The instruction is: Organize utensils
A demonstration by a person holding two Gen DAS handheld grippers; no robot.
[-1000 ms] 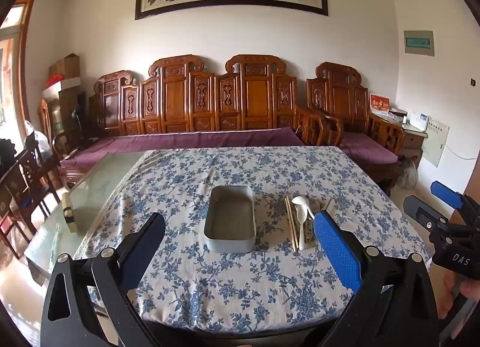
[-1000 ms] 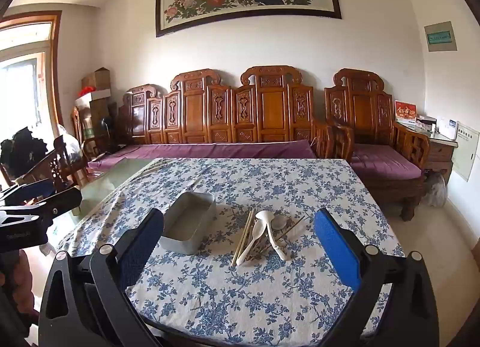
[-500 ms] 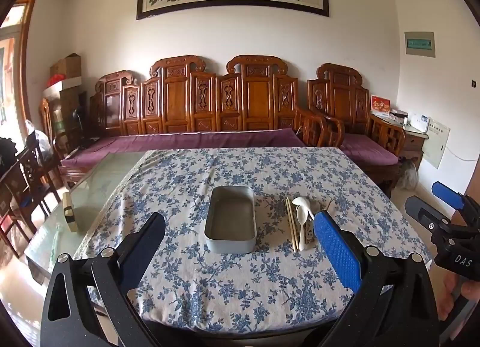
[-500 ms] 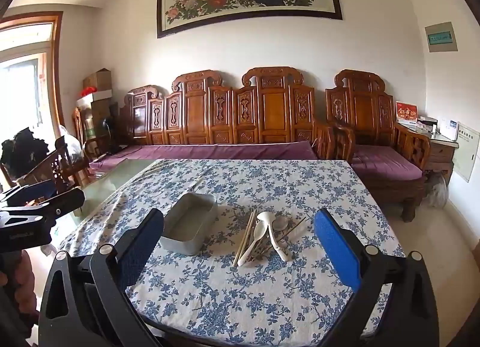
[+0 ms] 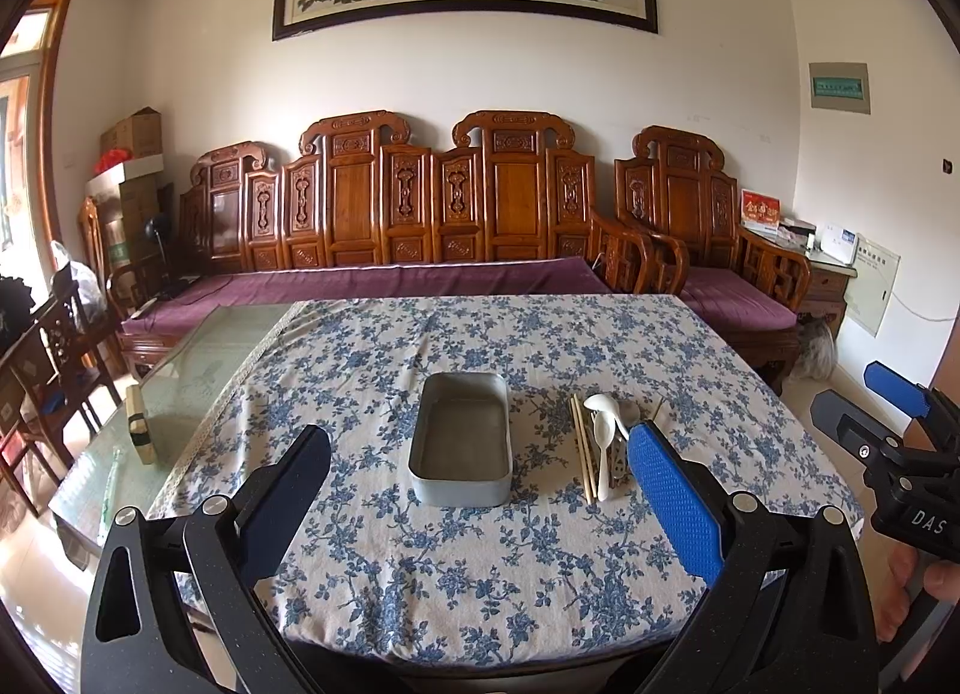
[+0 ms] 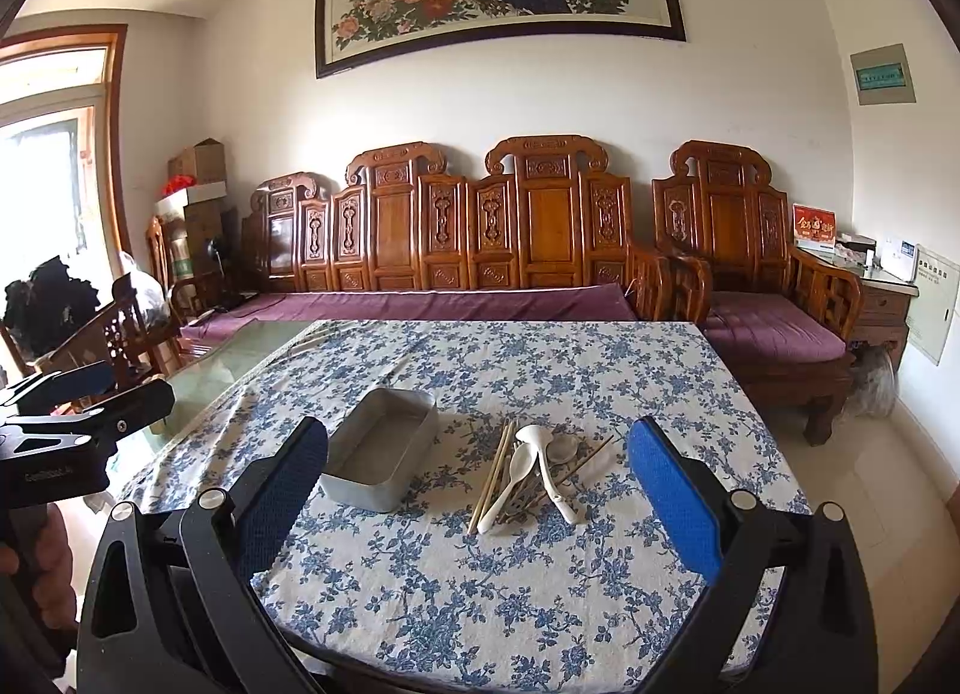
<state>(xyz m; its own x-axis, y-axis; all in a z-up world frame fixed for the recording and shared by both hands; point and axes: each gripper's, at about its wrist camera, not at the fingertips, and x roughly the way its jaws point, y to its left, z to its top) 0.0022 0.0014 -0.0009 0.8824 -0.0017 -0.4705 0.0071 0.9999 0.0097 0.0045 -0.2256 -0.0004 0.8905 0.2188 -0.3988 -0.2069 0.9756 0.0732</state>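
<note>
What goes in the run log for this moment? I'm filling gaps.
phase: pre-grasp | left gripper: open | right gripper: open | tray: empty | utensils: piled beside tray

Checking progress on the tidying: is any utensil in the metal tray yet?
No, the metal tray is empty; the spoons and chopsticks lie on the tablecloth beside it.

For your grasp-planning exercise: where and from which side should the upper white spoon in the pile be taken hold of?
Grip the white spoon on its handle near the free end, coming from above with the right hand-held gripper, fingers across the handle. The handle is narrow and lies on top of the chopsticks; the bowl is wide.
</note>
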